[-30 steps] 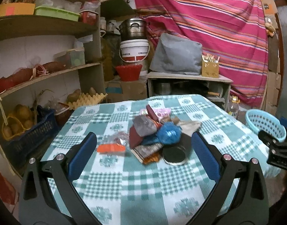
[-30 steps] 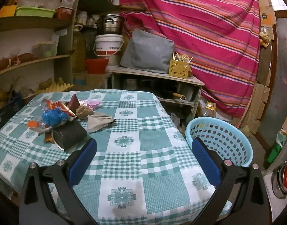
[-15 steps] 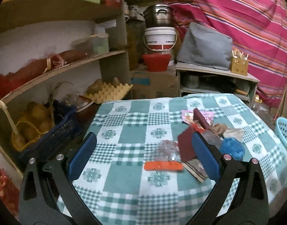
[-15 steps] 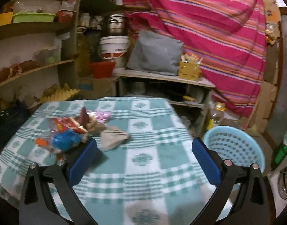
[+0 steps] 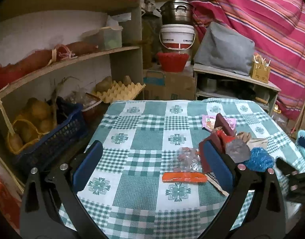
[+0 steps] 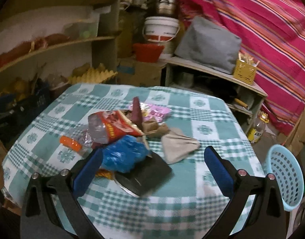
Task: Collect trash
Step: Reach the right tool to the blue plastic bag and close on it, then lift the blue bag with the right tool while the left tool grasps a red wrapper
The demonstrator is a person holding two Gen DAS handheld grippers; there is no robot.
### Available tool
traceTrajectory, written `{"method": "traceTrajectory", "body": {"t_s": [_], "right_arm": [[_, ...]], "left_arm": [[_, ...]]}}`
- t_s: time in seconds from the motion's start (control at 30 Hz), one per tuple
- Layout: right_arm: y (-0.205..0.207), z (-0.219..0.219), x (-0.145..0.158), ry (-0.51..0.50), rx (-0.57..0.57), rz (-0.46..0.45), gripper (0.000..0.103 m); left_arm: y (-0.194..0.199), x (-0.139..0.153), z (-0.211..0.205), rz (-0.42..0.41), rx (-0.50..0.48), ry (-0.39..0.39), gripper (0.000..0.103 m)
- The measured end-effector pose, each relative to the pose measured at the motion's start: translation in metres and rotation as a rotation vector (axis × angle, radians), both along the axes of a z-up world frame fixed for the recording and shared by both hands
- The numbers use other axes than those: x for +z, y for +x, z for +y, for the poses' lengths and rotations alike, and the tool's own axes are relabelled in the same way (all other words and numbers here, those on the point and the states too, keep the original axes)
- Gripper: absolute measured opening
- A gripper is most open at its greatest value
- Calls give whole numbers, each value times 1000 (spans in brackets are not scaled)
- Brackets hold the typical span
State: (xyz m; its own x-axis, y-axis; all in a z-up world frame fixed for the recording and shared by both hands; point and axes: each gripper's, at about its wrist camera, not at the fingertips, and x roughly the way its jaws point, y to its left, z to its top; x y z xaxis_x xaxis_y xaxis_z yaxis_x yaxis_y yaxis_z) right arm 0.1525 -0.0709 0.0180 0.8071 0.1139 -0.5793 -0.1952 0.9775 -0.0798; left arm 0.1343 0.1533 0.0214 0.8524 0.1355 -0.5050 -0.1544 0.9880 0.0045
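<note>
Trash pile (image 6: 128, 137) sits mid-frame: light, crinkly wrappers, slippery; pinch the blue bag (image 6: 122, 155) at a bunched fold. Right gripper (image 6: 152, 169) and left gripper (image 5: 152, 167) both gape, empty.

Your table (image 6: 202, 107) wears a green-and-white checked cloth. On it you have one clustered heap of trash: an orange wrapper (image 5: 184, 177) at its near left edge, a crumpled blue bag (image 6: 124, 155), a red snack packet (image 6: 116, 127), a pink wrapper (image 6: 154, 112), tan paper (image 6: 178, 147) and a dark flat pouch (image 6: 150, 174)
</note>
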Motion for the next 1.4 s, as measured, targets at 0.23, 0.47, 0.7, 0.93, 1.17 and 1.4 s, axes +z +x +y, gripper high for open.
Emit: {"method": "traceTrajectory", "body": {"t_s": [0.23,0.47,0.7,0.93,1.17,1.4], "right_arm": [[21,19,-23,-62,24,79,81],[25,12,-24,-8,78,110,32],[21,-17,-14,52,88,99,24],[19,-60,-3,63,53,82,24],[17,-112,5,91,-31,39,24],[19,-158,7,112,-94,5,24]], "left_arm": [[6,4,8,12,14,-27,98],[27,22,-20,32,-74,-18,98],[72,18,-64,107,-164,-22,98],[103,-17,-81,227,-189,-111,98],[98,-20,-79,207,-141,-46,98],[91,-21,-87,218,-146,-55,98]]}}
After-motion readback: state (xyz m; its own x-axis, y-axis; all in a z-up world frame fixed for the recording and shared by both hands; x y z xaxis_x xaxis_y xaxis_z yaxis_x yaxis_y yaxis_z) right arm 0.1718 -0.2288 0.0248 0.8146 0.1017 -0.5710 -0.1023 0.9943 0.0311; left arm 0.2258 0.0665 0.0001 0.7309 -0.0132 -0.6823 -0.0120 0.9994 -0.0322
